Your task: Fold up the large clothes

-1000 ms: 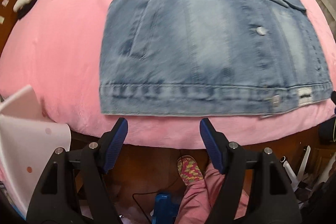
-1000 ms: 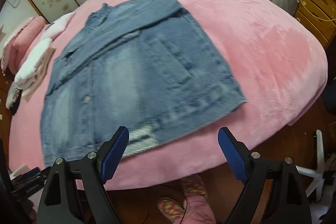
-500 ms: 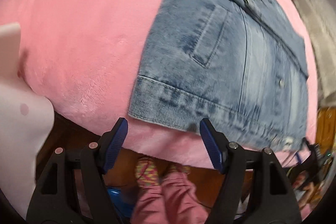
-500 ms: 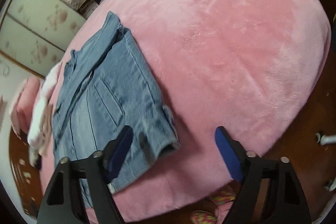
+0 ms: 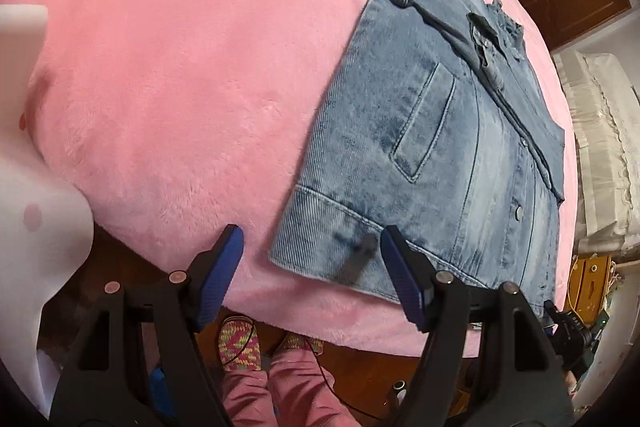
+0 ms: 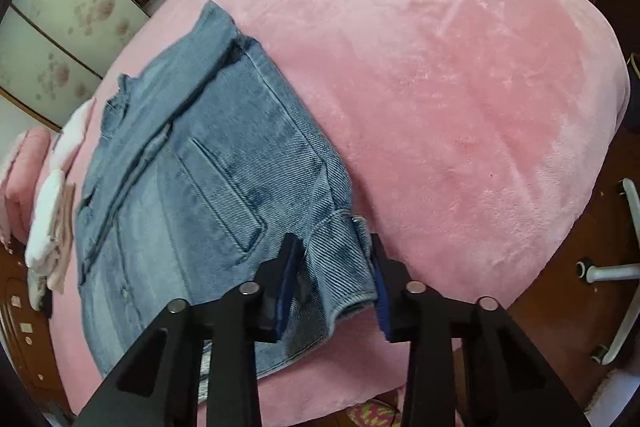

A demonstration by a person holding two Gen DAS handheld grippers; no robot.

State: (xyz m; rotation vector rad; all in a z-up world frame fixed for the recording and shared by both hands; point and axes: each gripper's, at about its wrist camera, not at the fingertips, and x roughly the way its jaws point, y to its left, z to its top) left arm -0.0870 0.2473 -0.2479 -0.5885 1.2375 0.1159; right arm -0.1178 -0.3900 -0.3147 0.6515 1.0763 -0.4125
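A faded blue denim jacket (image 5: 448, 147) lies flat on the pink plush bed cover (image 5: 192, 75), with its hem band along the near edge of the bed and its collar toward the far side. The sleeves look already folded in across the body, so the jacket makes a neat rectangle; this first part of the folding seems finished.

The right gripper (image 6: 334, 281) has just been closing its jaws, and the hem corner of the jacket is between them. The blue pads now press on this corner from both sides, and the cloth bunches and lifts a little there, so I judge the corner is grasped.

The left gripper (image 5: 310, 277) stands with its jaws apart over the other hem corner, at the near edge of the bed. The corner lies between the two blue pads, but they do not press it, so nothing is held yet.

What is left, in my judgement: the left gripper must close on its corner, then both bring the hem up toward the collar to fold the jacket in half.
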